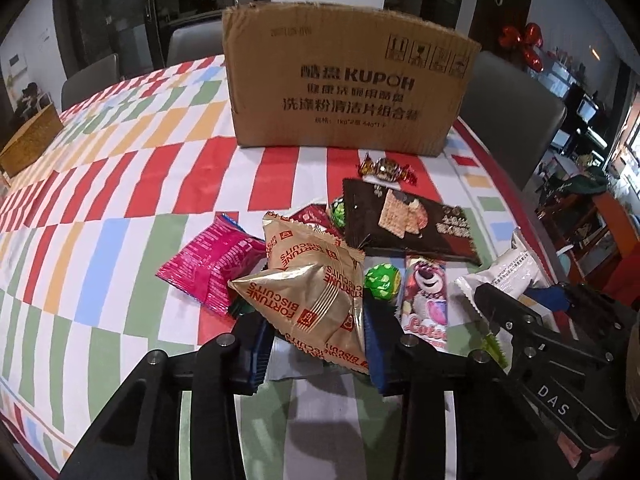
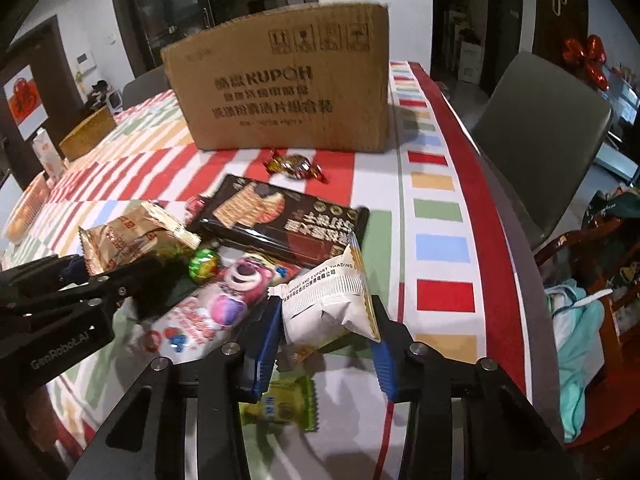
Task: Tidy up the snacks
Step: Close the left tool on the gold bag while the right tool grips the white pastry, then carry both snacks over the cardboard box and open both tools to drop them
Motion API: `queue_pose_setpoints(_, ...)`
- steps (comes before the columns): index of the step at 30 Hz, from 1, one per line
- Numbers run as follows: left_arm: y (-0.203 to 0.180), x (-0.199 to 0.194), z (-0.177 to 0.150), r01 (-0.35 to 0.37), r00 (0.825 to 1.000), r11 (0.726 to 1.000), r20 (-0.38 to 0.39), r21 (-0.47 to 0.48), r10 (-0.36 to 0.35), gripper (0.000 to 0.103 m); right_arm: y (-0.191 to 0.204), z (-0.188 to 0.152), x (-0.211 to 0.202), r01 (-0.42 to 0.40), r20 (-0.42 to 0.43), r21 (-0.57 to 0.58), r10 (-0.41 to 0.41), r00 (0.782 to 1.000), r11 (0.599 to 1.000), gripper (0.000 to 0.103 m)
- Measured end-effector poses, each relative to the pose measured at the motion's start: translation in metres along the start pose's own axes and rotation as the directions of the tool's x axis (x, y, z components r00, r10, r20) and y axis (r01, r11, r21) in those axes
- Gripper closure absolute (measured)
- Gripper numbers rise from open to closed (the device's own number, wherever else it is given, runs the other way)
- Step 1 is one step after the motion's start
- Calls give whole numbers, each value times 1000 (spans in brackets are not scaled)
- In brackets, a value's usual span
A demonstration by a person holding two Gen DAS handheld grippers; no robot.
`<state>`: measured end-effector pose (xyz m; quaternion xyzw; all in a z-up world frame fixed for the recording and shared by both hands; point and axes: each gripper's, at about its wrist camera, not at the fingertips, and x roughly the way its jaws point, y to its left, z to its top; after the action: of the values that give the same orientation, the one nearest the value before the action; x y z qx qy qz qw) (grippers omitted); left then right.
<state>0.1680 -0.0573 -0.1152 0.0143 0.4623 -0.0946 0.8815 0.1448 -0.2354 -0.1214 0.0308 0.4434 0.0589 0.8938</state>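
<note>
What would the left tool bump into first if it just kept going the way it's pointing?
It already has the gold Fortune Biscuits packet between its fingers, so that travels with it. Straight ahead, the left tool would probably push into the dark cracker packet first; depth is hard to judge.

Snacks (image 1: 408, 216), box (image 1: 344, 92) on table (image 1: 120, 184)

Green packet (image 2: 286, 408) blurred, label unreadable
</note>
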Motion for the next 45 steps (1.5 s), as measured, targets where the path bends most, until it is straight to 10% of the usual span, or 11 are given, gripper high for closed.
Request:
queue_pose_setpoints(29,11,-91,106,-19,942,994,335,108,-19,64,33,115,-78,-27,292,-123,62,954,992,60)
queue_pose_setpoints(45,24,-67,200,8,951,987,304,162,-58,64,25,208,-57,-19,296,-125,55,954,992,60)
